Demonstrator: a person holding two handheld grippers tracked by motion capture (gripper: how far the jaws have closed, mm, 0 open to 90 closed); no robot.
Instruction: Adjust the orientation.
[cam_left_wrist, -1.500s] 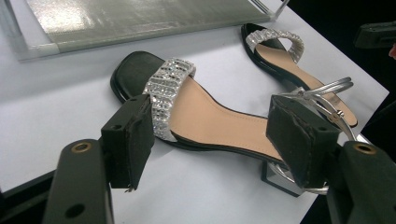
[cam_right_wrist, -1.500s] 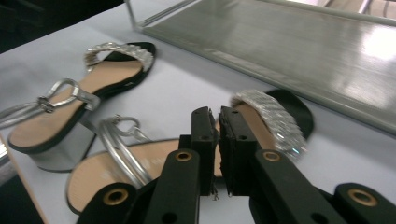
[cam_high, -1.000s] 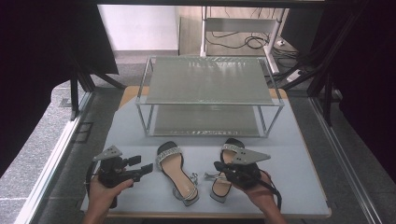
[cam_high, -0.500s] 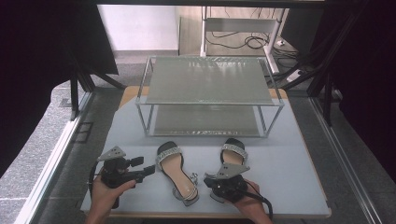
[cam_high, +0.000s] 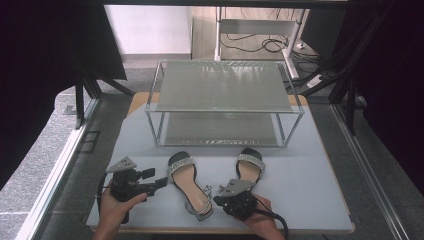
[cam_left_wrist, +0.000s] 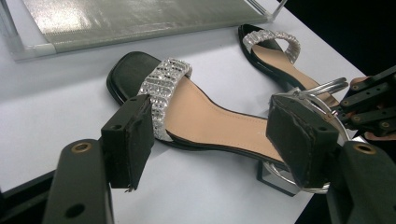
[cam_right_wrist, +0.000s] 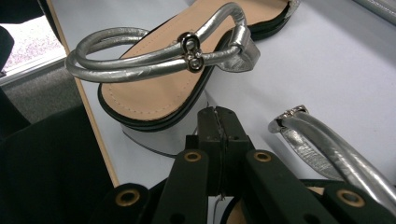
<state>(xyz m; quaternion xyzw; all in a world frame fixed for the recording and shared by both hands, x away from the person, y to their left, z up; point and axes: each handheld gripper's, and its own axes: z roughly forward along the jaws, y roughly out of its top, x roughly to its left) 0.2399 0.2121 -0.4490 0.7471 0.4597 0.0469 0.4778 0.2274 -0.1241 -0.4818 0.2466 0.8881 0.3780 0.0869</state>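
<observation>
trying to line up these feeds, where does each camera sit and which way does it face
High view: above the person's side, looking forward and down on the table; both hands, left gripper, right gripper.
Left gripper view: on the left gripper, open jaws, facing the left sandal.
Right gripper view: on the right gripper, jaws shut, facing the right sandal heel.
Shared: both sandals; left sandal, right sandal.
</observation>
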